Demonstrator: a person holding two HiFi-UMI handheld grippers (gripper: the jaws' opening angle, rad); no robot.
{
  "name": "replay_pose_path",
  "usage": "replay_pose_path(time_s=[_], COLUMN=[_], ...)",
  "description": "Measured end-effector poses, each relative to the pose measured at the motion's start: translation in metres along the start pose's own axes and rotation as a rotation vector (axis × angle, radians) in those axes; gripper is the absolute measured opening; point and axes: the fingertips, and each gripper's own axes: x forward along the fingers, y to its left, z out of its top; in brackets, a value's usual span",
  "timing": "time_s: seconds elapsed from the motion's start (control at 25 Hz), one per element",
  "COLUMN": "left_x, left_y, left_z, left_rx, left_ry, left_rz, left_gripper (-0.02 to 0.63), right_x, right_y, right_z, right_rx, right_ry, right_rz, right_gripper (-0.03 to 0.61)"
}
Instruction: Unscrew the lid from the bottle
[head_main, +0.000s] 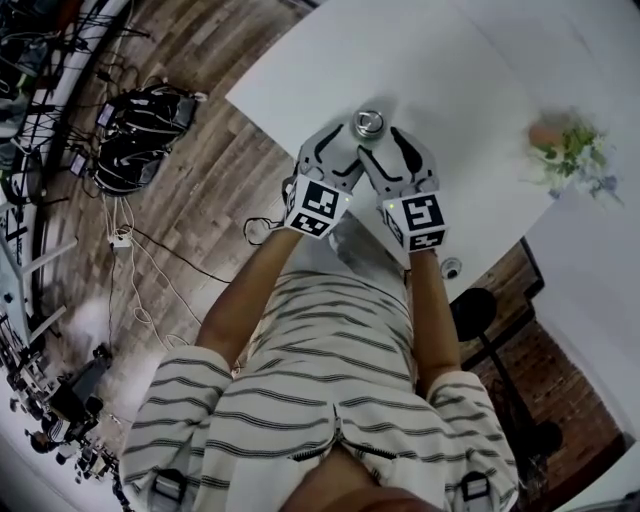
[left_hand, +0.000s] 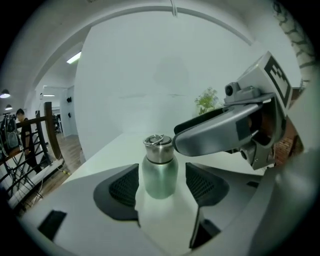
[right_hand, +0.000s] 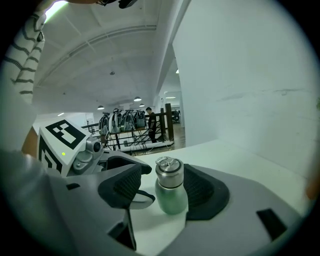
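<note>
A small green metal bottle (left_hand: 160, 177) with a silver ring-topped lid (left_hand: 158, 147) stands upright on the white tabletop (head_main: 330, 60), in the upper middle of the head view. The left claw (left_hand: 163, 190) is spread open, its black ribbed pads either side of the bottle's body and clear of it. The right claw (right_hand: 167, 192) also stands open around the same bottle, not pressing on it. In the left gripper view its grey finger comes in from the right and ends just beside the lid. A blurred potted plant (head_main: 570, 145) sits at the upper right.

Count: one bottle (left_hand: 160, 177); one lid (left_hand: 158, 148); two grippers, left gripper (head_main: 340, 150), right gripper (head_main: 400, 150); one table (head_main: 450, 60); one potted plant (head_main: 570, 148).
</note>
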Motion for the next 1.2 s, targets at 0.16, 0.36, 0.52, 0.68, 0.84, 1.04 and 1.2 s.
replay_pose_path(time_s=[0.16, 0.36, 0.52, 0.68, 0.84, 1.04, 1.2], left_x=[0.013, 0.023, 0.03, 0.039, 0.043, 0.044, 0.044], left_y=[-0.001, -0.001, 0.001, 0.0, -0.001, 0.003, 0.003], left_z=[-0.006, -0.007, -0.007, -0.006, -0.005, -0.005, -0.006], left_rx=[0.026, 0.065, 0.091, 0.118, 0.129, 0.14, 0.137], left_ry=[0.005, 0.013, 0.017, 0.017, 0.017, 0.011, -0.001], left_rz=[-0.049, -0.095, -0.143, -0.163, -0.164, -0.146, -0.135], left_gripper=[0.313, 0.334, 0.336, 0.336, 0.322, 0.302, 0.305], right_x=[0.01, 0.02, 0.026, 0.031, 0.035, 0.038, 0.037], right_y=[-0.004, -0.009, -0.012, -0.016, -0.013, -0.012, -0.013], right_z=[-0.003, -0.005, -0.008, -0.002, -0.002, -0.002, -0.003], right_rx=[-0.029, -0.059, -0.079, -0.092, -0.095, -0.121, -0.137], right_ry=[0.019, 0.046, 0.08, 0.059, 0.055, 0.072, 0.084], right_rz=[0.028, 0.049, 0.065, 0.066, 0.078, 0.066, 0.075], right_gripper=[0.27, 0.288, 0.29, 0.284, 0.259, 0.241, 0.241])
